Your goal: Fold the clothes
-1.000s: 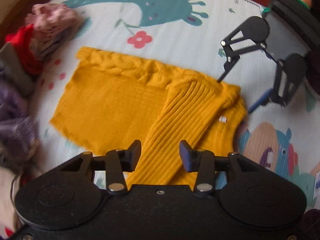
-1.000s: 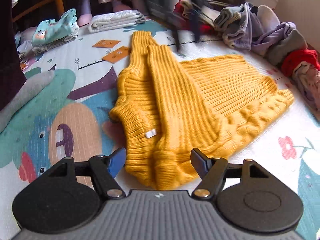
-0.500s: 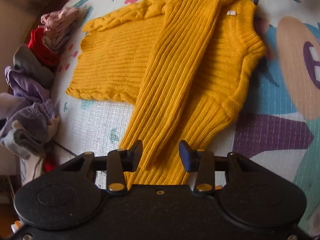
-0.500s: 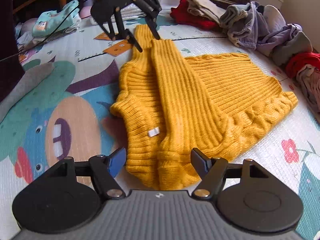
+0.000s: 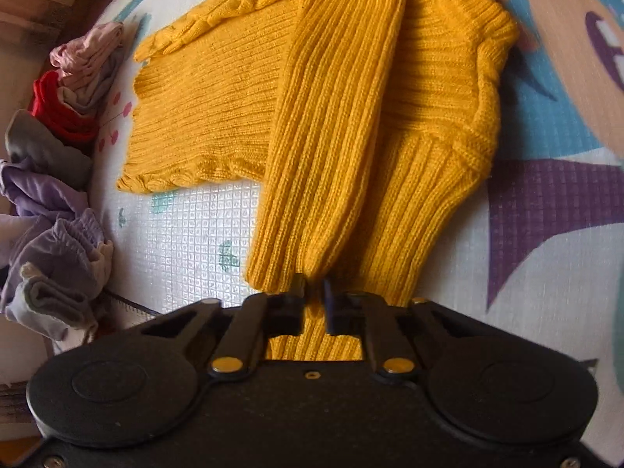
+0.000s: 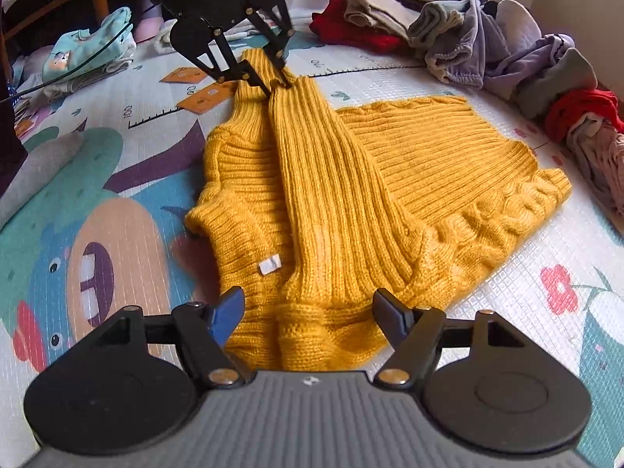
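The left wrist camera sits low behind the left gripper [image 5: 314, 292], very near the cuff end of the yellow sweater [image 5: 351, 117], looking along its length toward the collar; the right wrist camera sits behind the right gripper [image 6: 308, 312] at the collar end, a little higher, facing the opposite way across the play mat [image 6: 546, 273]; the two views face each other; both share the sweater, its white label [image 6: 270, 264], and the pile of clothes [image 6: 507, 58] along one mat edge; the right view also takes in the left gripper at the far cuff.
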The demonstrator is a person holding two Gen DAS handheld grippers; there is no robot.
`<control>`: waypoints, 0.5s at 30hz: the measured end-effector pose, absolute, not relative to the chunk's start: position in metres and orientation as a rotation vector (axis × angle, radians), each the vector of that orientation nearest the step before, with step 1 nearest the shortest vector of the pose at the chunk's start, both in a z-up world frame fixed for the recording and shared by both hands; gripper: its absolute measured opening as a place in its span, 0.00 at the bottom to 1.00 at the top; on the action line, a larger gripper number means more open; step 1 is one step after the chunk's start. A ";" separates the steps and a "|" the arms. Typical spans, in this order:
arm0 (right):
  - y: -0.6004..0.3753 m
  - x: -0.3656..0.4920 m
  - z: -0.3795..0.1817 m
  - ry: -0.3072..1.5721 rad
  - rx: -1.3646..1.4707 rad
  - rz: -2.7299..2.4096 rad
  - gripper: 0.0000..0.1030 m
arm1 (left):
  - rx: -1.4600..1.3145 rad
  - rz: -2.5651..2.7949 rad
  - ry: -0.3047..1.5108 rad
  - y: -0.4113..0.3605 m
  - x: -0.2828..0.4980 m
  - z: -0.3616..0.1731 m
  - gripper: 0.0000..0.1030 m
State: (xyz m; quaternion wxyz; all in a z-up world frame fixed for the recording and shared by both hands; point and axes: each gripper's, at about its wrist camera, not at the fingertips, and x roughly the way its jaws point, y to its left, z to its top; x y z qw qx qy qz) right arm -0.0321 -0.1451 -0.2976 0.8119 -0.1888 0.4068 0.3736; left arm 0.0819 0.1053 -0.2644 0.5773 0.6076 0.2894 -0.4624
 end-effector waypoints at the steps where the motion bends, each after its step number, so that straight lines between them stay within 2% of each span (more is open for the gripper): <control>1: -0.145 -0.032 -0.298 0.879 -0.397 0.803 0.70 | 1.407 -1.089 0.671 0.104 0.083 -0.255 0.07; 7: -0.144 -0.034 -0.303 0.906 -0.393 0.825 0.76 | 1.248 -1.060 0.607 0.083 0.097 -0.198 0.06; 15: -0.145 -0.038 -0.297 0.910 -0.377 0.836 0.75 | 0.952 -1.052 0.553 0.012 0.146 -0.150 0.05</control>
